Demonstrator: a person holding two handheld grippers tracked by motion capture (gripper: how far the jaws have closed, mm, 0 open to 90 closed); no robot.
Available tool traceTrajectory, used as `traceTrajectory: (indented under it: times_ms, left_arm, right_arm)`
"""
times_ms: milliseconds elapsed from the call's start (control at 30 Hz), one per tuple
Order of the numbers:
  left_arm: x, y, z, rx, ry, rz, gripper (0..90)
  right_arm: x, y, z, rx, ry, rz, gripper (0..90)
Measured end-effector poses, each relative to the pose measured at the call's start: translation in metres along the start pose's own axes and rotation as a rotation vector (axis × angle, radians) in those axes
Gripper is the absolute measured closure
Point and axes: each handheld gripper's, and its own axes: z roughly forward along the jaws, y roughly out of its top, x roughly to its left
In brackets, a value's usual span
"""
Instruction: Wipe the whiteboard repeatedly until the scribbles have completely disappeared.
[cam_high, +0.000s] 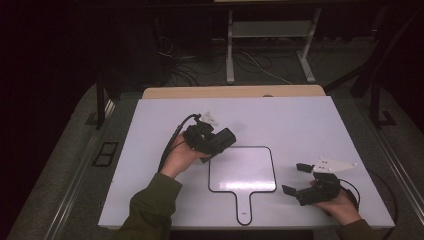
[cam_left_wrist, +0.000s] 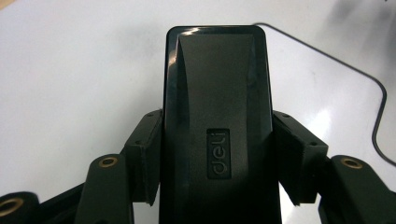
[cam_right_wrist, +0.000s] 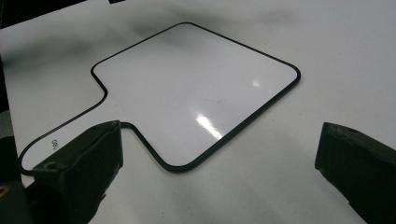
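the person's left forearm, in a dark green sleeve, reaches up from the bottom edge, hand wrapped round the left gripper (cam_high: 220, 141), which is raised and angled to the right with its jaws clamped against something black. the right hand sits low at the lower right, holding the right gripper (cam_high: 295, 178) pointing left, jaws spread wide apart with nothing between them.

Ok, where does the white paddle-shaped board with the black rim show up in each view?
High view: the white paddle-shaped board lies centre, handle toward the person.
Left gripper view: its rim curves along the right edge.
Right gripper view: it lies across the middle.
Shared landmark: the white table.
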Motion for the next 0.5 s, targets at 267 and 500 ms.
traceTrajectory:
  times_ms: [267,500]
  left_arm:
    - [0.006,0.018,0.007,0.004,0.01,0.014,39.3]
    - [0.012,0.029,0.013,0.007,0.015,0.014,39.3]
  right_arm:
    - [0.0,0.0,-0.001,-0.007,0.001,0.003,0.0]
    - [0.0,0.0,-0.001,-0.008,0.002,0.006,0.0]
